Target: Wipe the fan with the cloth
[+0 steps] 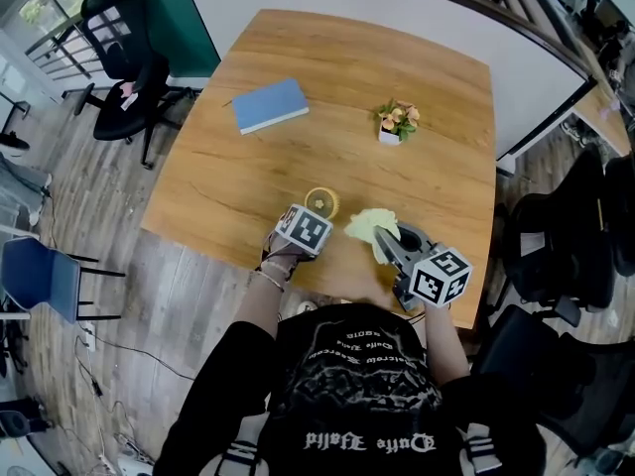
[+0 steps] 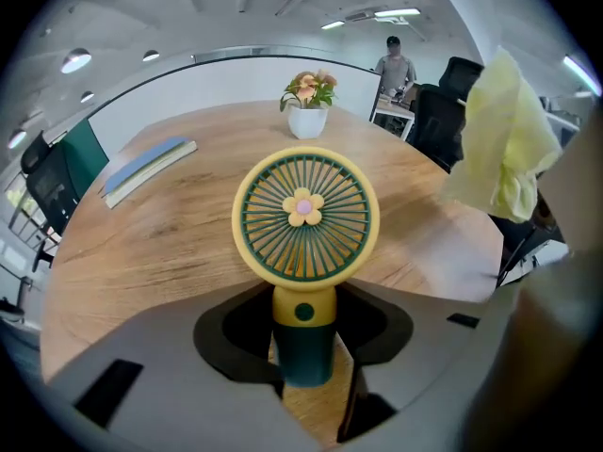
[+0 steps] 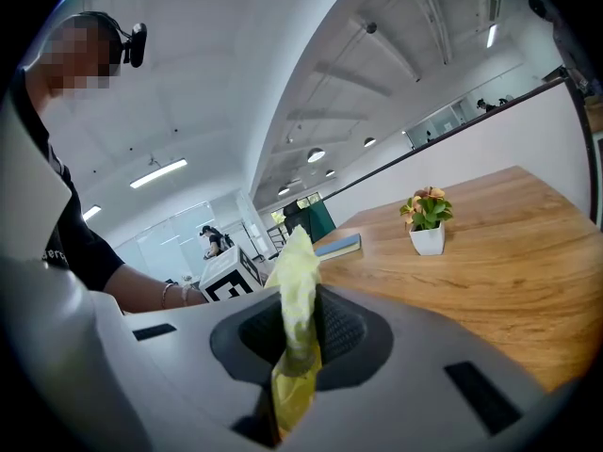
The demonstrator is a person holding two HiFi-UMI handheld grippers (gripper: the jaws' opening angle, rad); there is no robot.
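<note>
A small yellow and dark green hand fan with a flower at its hub is near the table's front edge. In the left gripper view its round grille faces me and its green handle stands upright between the jaws. My left gripper is shut on that handle. A pale yellow cloth hangs bunched just right of the fan, pinched in my right gripper, which is shut on the cloth. The cloth is a short way right of the grille and does not touch it.
On the wooden table lie a blue book at the back left and a small potted plant at the back right. Office chairs stand off the left side, more at the right. The front edge is right under my hands.
</note>
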